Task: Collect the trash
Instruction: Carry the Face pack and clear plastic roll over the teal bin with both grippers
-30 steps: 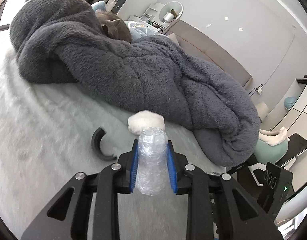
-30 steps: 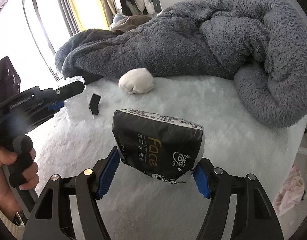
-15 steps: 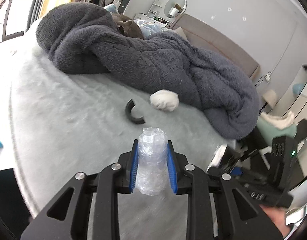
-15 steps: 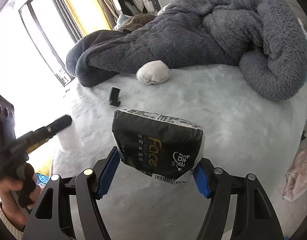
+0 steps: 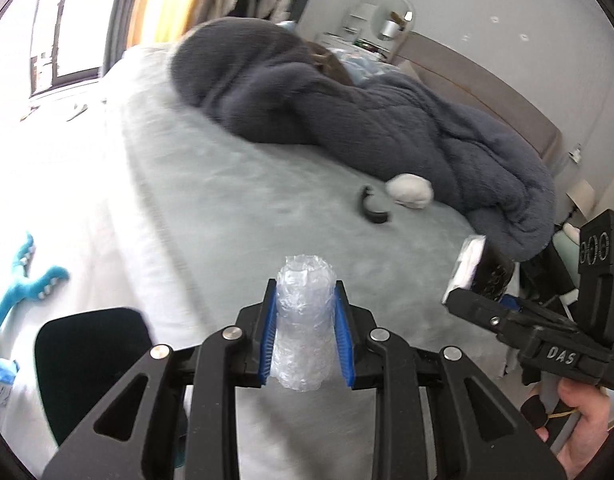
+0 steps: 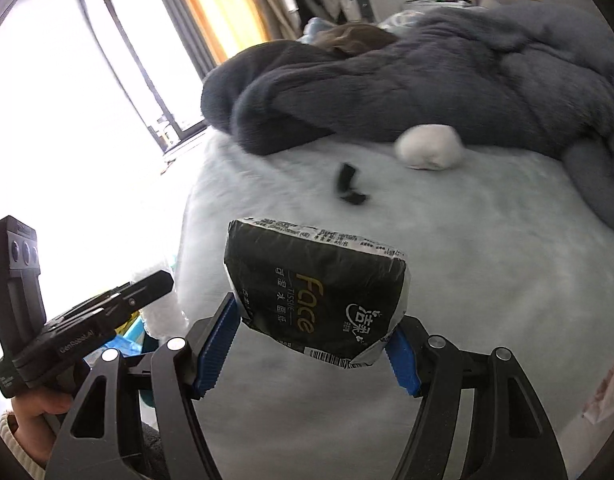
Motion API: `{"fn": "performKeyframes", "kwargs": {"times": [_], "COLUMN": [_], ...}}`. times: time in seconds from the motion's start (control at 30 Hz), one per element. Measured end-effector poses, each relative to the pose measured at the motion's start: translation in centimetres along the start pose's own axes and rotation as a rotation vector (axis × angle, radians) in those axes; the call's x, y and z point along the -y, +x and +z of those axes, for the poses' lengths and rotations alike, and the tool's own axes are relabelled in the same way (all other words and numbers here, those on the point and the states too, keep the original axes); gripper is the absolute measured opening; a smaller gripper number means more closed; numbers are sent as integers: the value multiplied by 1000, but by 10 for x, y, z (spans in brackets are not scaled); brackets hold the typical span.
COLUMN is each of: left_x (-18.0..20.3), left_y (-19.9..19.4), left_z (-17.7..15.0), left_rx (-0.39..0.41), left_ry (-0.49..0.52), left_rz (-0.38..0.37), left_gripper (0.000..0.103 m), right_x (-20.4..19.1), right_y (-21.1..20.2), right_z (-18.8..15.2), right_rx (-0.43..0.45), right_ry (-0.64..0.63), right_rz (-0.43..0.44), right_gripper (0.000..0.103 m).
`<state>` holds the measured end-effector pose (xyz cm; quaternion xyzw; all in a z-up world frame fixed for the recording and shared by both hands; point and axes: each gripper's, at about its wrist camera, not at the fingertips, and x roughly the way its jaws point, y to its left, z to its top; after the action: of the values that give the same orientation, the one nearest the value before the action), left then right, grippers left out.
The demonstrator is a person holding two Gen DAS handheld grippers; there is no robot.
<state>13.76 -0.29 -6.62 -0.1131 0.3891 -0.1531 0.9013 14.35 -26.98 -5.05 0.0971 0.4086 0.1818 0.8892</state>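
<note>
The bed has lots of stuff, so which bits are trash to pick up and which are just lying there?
Trash:
crumpled clear plastic bottle, in left gripper
black tissue packet, in right gripper

Lying about:
fluffy grey blanket
white fuzzy ball
curved black plastic piece

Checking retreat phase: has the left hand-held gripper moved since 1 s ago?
Yes. The left hand-held gripper, shut on the crumpled plastic bottle, has pulled back from the bed: the white wad and grey blanket sit farther off.

**Both grippers backing away from the bed**

Left gripper (image 5: 305, 332) has pulled back past the bed's (image 5: 235, 184) near edge, so a blue toy (image 5: 25, 276) and a dark chair (image 5: 91, 344) now show. Right gripper (image 6: 313, 344) retreated too, the white ball (image 6: 429, 147) looking farther off.
</note>
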Motion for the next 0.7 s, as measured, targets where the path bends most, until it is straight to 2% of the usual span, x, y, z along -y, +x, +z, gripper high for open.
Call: {"fn": "performKeyframes", "kwargs": {"times": [0.43, 0.7], "left_x": [-93, -147], "left_y": [-21, -24], "left_z": [-21, -43], "left_rx": [-86, -209], "left_ry": [-109, -190], "left_rz": [170, 245], "left_gripper": [28, 29], "right_x": [-94, -141], "right_y": [36, 54], "right_z": [2, -3], "right_rx": [-30, -53], "right_ry": [-112, -144], "right_rz": [101, 162], "right_gripper": [69, 69]}}
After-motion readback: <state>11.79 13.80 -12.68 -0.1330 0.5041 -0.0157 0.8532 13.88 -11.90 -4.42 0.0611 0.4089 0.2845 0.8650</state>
